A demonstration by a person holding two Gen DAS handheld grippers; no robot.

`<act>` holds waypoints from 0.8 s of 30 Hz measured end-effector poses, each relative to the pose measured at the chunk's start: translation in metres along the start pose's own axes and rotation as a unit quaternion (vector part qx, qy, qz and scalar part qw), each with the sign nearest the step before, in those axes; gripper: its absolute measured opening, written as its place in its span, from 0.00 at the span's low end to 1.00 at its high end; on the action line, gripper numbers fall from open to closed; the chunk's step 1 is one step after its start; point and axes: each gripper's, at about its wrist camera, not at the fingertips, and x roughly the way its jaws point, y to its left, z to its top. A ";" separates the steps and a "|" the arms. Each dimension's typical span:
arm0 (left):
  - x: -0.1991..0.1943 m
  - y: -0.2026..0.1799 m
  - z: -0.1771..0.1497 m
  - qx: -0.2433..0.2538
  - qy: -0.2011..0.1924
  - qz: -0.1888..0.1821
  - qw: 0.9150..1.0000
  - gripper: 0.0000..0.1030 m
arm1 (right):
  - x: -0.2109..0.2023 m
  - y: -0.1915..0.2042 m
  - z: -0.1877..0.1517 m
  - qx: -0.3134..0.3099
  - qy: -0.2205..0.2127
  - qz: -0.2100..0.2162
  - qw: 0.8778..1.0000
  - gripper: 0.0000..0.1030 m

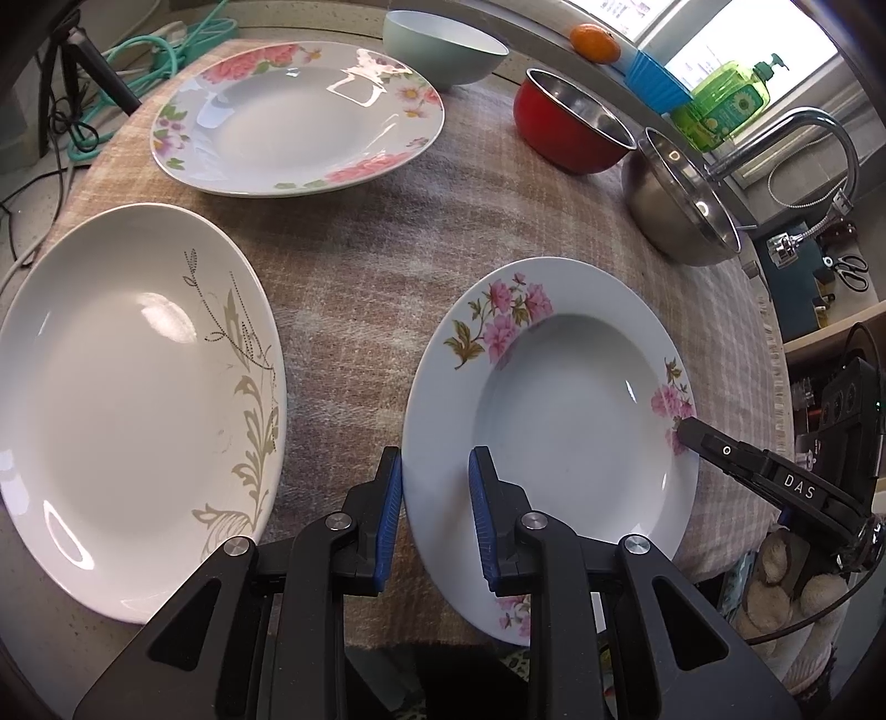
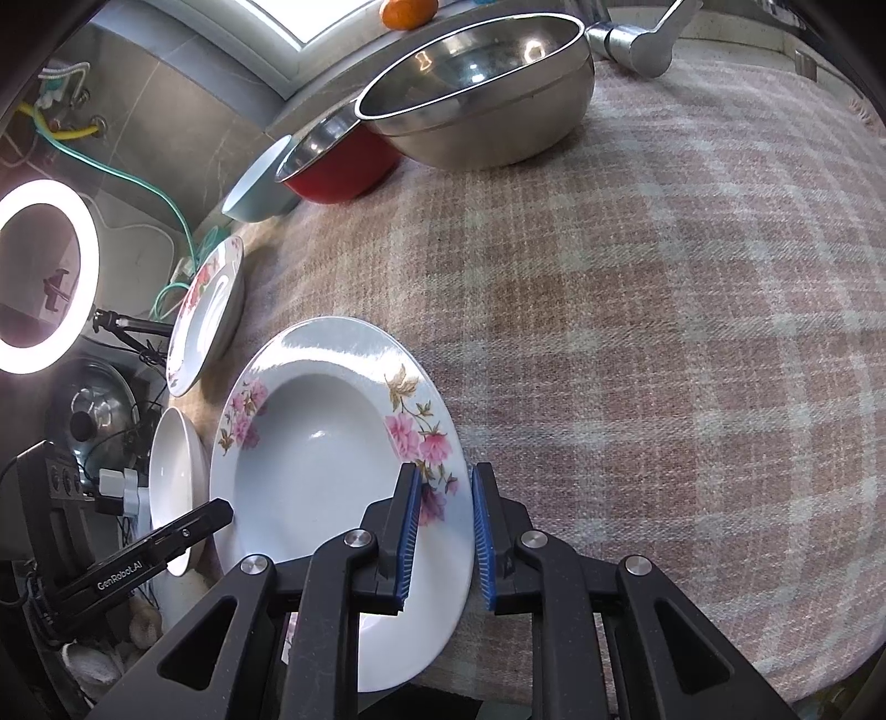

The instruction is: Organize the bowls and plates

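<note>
A deep white plate with pink flowers (image 1: 554, 421) (image 2: 321, 459) lies on the plaid cloth near its front edge. My left gripper (image 1: 434, 504) is open, its jaws straddling the plate's left rim. My right gripper (image 2: 443, 531) is open, its jaws straddling the opposite rim; it shows in the left wrist view (image 1: 736, 459). The left gripper shows in the right wrist view (image 2: 183, 531). A large white plate with a grey leaf pattern (image 1: 127, 399) lies to the left. A wide floral plate (image 1: 299, 116) lies further back.
At the back stand a pale green bowl (image 1: 443, 44), a red bowl with a steel inside (image 1: 570, 122) and a large steel bowl (image 1: 681, 199) (image 2: 476, 83). A tap (image 1: 803, 144), a soap bottle (image 1: 725, 99) and an orange (image 1: 595, 41) are behind them.
</note>
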 end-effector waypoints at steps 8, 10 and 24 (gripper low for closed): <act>-0.011 0.000 0.002 0.008 -0.017 0.007 1.000 0.21 | -0.001 0.004 0.000 -0.002 -0.003 -0.013 1.000 0.18; -0.013 0.002 0.002 0.006 -0.020 0.006 1.000 0.21 | -0.003 0.003 0.001 -0.001 -0.006 -0.020 1.000 0.20; -0.042 0.025 0.014 -0.008 -0.054 0.002 0.999 0.21 | -0.022 0.021 0.010 -0.015 -0.043 -0.021 0.999 0.27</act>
